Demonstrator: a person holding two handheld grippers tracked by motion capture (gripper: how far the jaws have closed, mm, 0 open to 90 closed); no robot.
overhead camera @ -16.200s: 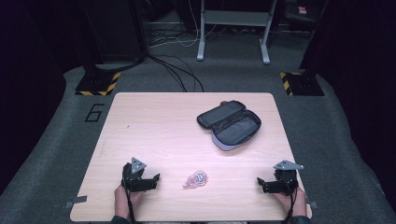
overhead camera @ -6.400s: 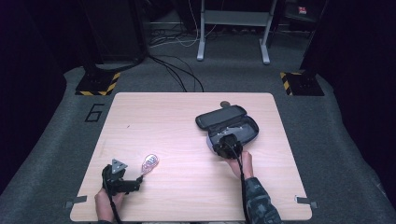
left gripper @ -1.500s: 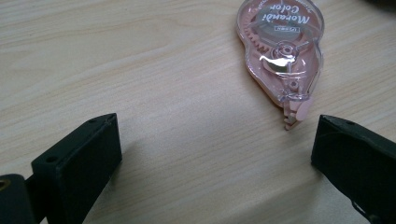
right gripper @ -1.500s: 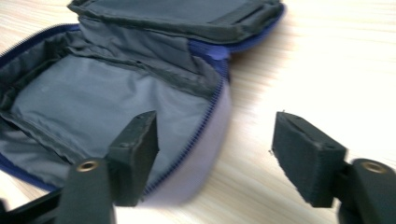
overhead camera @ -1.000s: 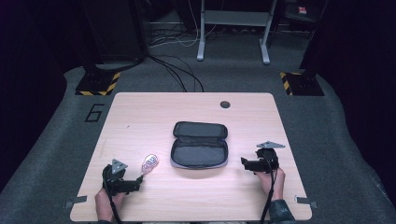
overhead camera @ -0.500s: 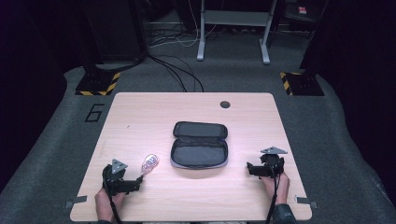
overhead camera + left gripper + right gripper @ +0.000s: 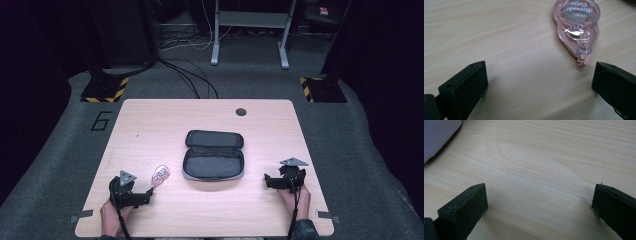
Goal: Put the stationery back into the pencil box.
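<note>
A pink, clear-shelled correction tape dispenser lies flat on the table, in the lower left of the high view. In that view its long axis runs on a slant, the narrow tip toward the lower left and the rounded body toward the upper right. In the left gripper view the dispenser sits in the upper right, its tip pointing down toward the right-hand jaw and stopping just short of it; the printed label reads upside down.

Just to its right, at the centre of the high view, a dark zip case lies open, its long axis running left to right, lid hinged back toward the far edge. A pale corner of the case shows in the upper left of the right gripper view.

The left gripper rests on the table near the dispenser, jaws spread wide with nothing between them. The right gripper sits in the lower right, apart from the case, jaws likewise wide and empty.

The table is light wood grain with a small dark round hole near its far edge. Around it is grey carpet, black cables, yellow-and-black striped bases and a grey metal frame in a dark room.
</note>
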